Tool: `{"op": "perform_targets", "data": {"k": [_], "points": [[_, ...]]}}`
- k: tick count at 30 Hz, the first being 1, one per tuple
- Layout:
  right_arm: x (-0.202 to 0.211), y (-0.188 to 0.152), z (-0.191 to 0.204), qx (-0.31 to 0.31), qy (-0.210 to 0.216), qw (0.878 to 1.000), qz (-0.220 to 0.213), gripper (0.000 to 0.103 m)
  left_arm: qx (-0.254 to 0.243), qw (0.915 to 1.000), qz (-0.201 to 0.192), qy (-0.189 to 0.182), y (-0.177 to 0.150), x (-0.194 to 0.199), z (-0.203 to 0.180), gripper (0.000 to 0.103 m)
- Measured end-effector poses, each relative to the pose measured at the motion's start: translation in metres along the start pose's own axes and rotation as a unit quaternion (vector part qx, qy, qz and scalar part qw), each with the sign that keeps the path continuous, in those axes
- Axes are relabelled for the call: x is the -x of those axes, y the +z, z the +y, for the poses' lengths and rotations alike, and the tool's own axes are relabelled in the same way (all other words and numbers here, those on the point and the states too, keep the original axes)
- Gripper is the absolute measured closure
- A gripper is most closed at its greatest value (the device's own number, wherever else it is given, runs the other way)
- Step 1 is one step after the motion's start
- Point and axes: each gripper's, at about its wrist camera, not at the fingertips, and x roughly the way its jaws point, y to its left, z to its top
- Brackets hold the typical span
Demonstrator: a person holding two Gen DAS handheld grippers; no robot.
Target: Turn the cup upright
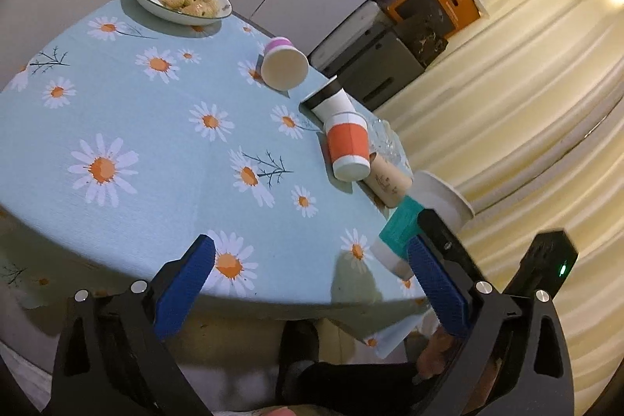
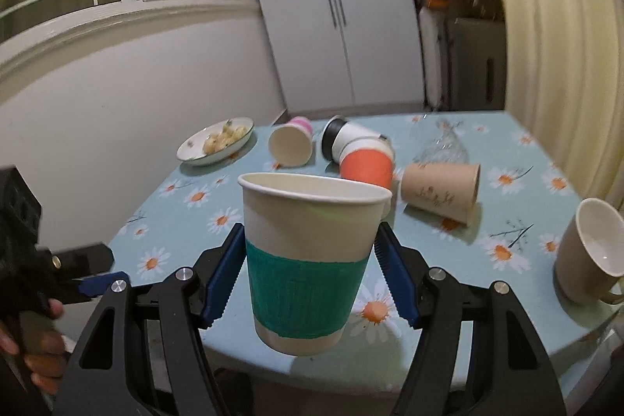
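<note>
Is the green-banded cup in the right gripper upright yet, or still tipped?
Upright. The green-banded cup sits between the right gripper's fingers with its open rim on top and base down, above the table. A slight lean only.

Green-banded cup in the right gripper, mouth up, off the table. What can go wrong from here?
1. The green-banded cup hangs above the near table edge; set down short, it could tip off.
2. It is thin paper; the right gripper pinching its band could crush or lose it.
3. The mug stands upright close by on the right, and the tan cup lies just behind; a wide swing might knock either.
</note>
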Motion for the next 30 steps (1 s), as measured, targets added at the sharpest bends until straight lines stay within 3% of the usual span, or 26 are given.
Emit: {"op": "perform_targets", "data": {"k": [7,12,20,26,30], "points": [[-0.014,-0.03,0.021,0.033,-0.08,0.994,-0.06,0.036,0.021,0.9997,-0.01,0.002,0.002,0.006,0.008,0.007],[-0.032,-0.045,0.023,0.052,-0.111,0.99,-0.074,0.036,0.037,0.9992,-0.012,0.004,0.001,0.006,0.014,0.007],[-0.049,-0.055,0.026,0.087,-0.132,0.983,-0.097,0.036,0.039,0.9991,-0.011,0.009,0.002,0.005,0.017,0.007],[-0.061,-0.064,0.027,0.076,-0.125,0.985,-0.093,0.036,0.041,0.999,-0.013,0.015,0.002,0.003,0.018,0.007],[-0.064,-0.07,0.035,0.101,-0.123,0.983,-0.092,0.037,0.043,0.9988,-0.014,0.018,0.002,0.002,0.019,0.007]]}}
